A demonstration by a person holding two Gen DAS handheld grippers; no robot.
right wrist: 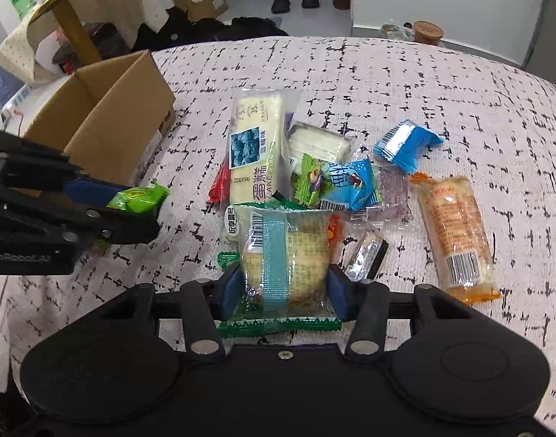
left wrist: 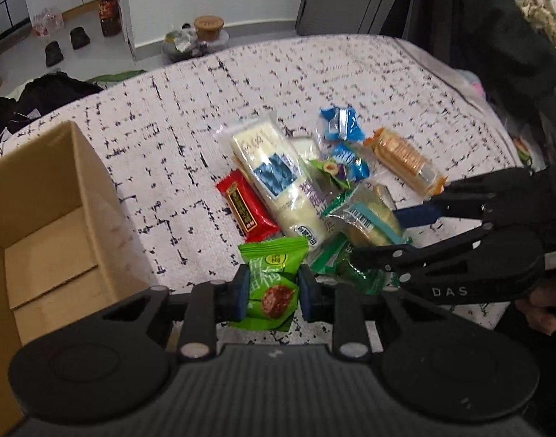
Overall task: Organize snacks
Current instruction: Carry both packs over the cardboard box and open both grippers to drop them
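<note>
The left gripper (left wrist: 272, 291) has its two fingers (left wrist: 241, 289) closed on a small green snack packet (left wrist: 274, 280), which is pinched at both sides and hangs a little above the patterned cloth (left wrist: 190, 109). In the right wrist view the same gripper (right wrist: 132, 211) comes in from the left, and the green packet (right wrist: 139, 196) shows at its tip, not far from the open cardboard box (right wrist: 110, 109).

The right gripper (right wrist: 283, 287) is also closed on something: its blue-padded fingers (right wrist: 230, 287) press on the two sides of a clear packet with green toothed edges (right wrist: 289, 262), which has a pale biscuit inside and a light blue strip along it. From the left wrist view this gripper (left wrist: 376, 233) reaches in from the right, and the clear packet (left wrist: 365, 218) sits between its fingers at the near edge of the pile.

The other snacks lie together in the middle of the cloth. A long white cake bar with a blue picture (right wrist: 252, 149) lies nearest to the box, and a red packet (left wrist: 247, 207) is partly under it on the box side. Beside it are a small white wrapped cake (right wrist: 318, 144), a small green and purple packet (right wrist: 310, 178) and two blue packets (right wrist: 405, 145), one of them further away from the pile. A clear roll of round crackers with orange ends (right wrist: 456, 233) lies apart on the right. A small silver wrapped piece (right wrist: 365, 255) lies just beside the right gripper's finger.

The box (left wrist: 52, 196) stands at the left of the cloth, open at the top; the part of its bottom that I can see is bare cardboard.
</note>
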